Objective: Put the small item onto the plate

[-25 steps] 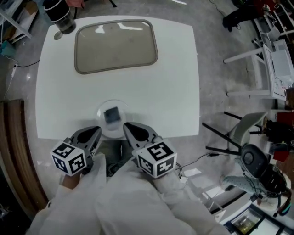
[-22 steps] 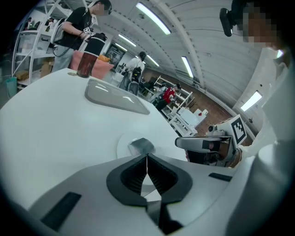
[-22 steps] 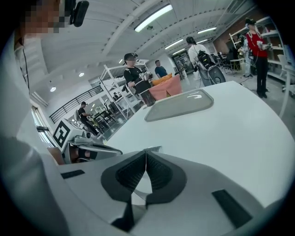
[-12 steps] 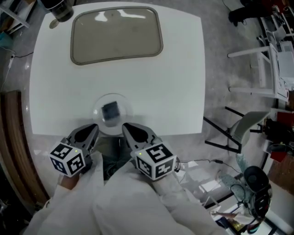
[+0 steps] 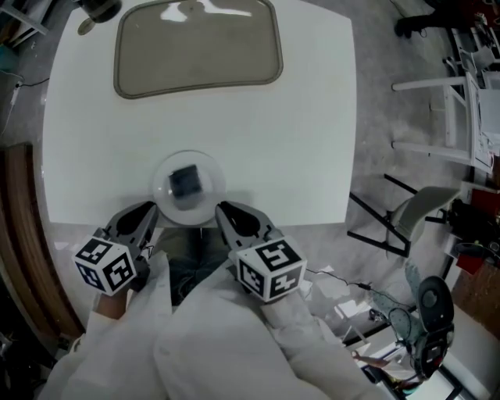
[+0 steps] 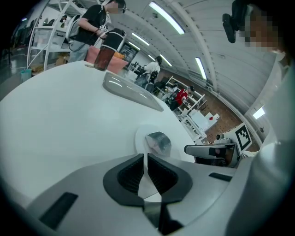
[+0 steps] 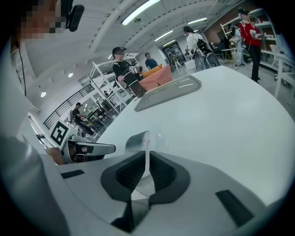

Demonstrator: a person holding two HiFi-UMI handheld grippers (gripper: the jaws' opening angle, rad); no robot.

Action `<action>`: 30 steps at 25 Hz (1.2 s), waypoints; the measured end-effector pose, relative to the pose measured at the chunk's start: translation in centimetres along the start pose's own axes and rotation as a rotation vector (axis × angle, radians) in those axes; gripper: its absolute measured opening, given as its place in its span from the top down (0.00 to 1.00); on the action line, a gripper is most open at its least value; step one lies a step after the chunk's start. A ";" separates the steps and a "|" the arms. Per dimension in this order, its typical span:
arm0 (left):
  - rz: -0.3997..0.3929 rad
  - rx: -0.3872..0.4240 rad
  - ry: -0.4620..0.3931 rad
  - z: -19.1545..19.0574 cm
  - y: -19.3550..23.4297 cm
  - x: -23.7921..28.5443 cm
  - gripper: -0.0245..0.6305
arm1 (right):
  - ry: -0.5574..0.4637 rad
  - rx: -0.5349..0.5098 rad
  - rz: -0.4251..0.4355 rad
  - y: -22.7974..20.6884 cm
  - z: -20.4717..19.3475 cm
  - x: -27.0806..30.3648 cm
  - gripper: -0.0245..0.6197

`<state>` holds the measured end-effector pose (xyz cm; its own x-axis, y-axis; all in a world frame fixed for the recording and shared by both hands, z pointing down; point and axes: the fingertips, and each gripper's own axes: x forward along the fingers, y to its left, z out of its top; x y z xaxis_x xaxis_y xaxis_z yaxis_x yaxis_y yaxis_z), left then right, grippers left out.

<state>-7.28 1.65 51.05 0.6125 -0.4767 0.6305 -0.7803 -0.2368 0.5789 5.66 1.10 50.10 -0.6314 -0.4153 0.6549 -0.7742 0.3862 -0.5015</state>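
l gripper (image 5: pixel 147 211) (image 6: pixel 145 156): jaws clenched, pads nearly touching, only a thin slit, nothing between them. r gripper (image 5: pixel 223 208) (image 7: pixel 147 156): same, jaws together, empty. both are held by white-sleeved arms and sit at the near table edge, l and r of the plate (image 5: pixel 209 195), tips just short of it, not touching.

small item (image 5: pixel 186 181): dark squarish block, sits on the clear round plate, about mid-plate, apart from both grippers.

head view only: top-down layout. plate is near the front edge of the white table (image 5: pixel 297 117), and the grey-beige tray (image 5: pixel 195 43) is well apart at the far side. a dark cup (image 5: pixel 98 8) is at the far-left corner and a chair (image 5: pixel 422 211) stands on the floor to the right. marker cubes on both grippers are visible here; jaw gaps are not readable from above.

l gripper view only: item (image 6: pixel 158 142) looks greyish and shiny, just beyond the closed tips. the r gripper (image 6: pixel 189 149) pokes in from the right. the tray (image 6: pixel 131 90) is seen side-on with the dark cup (image 6: pixel 105 55) behind it, and ppl stand in the bg.

r gripper view only: item (image 7: pixel 137 140) is partly cut off by the jaw tips, and the plate rim (image 7: pixel 161 138) is faint. the l gripper (image 7: pixel 110 148) is at left, the tray (image 7: pixel 168 92) is further back, and several ppl plus shelving are in the bg.
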 end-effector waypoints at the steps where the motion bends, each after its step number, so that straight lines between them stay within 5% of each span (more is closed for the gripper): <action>1: 0.004 -0.001 0.000 0.0 0.1 0.0 0.94 | 0.001 0.002 -0.006 -0.2 -0.1 -0.1 0.94; 15: 0.016 -0.030 0.019 0.0 0.6 0.5 0.91 | 0.022 0.021 -0.072 -2.1 -0.1 0.3 0.93; 22: 0.019 -0.065 0.028 -0.1 0.7 0.7 0.84 | 0.030 0.054 -0.074 -2.8 -0.5 0.7 0.80; 30: 0.011 -0.073 0.036 -0.2 0.3 0.8 0.80 | 0.067 0.057 -0.078 -2.5 -1.1 1.3 0.79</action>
<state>-6.94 1.38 51.84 0.6093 -0.4481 0.6542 -0.7763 -0.1693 0.6072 6.83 0.51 52.89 -0.5659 -0.3856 0.7287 -0.8236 0.3061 -0.4776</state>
